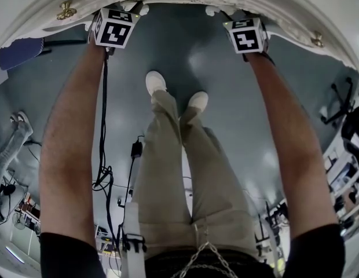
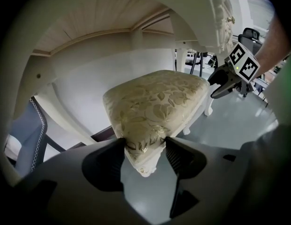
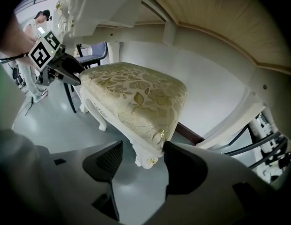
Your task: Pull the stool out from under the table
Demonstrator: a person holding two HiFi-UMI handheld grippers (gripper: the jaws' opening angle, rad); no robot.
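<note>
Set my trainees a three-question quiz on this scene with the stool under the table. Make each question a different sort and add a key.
1. True or false: the stool stands fully clear of the table.
2. Multiple choice: what is between the right tool's jaws? A) a table leg; B) a corner of the stool; C) a cable.
3. Fill in: the stool's cushion is covered in pale gold fabric with a ___ pattern.

Key
1. False. The tabletop's underside hangs over the stool.
2. B. The jaws stand apart around the corner.
3. Floral (leaves and flowers).
</note>
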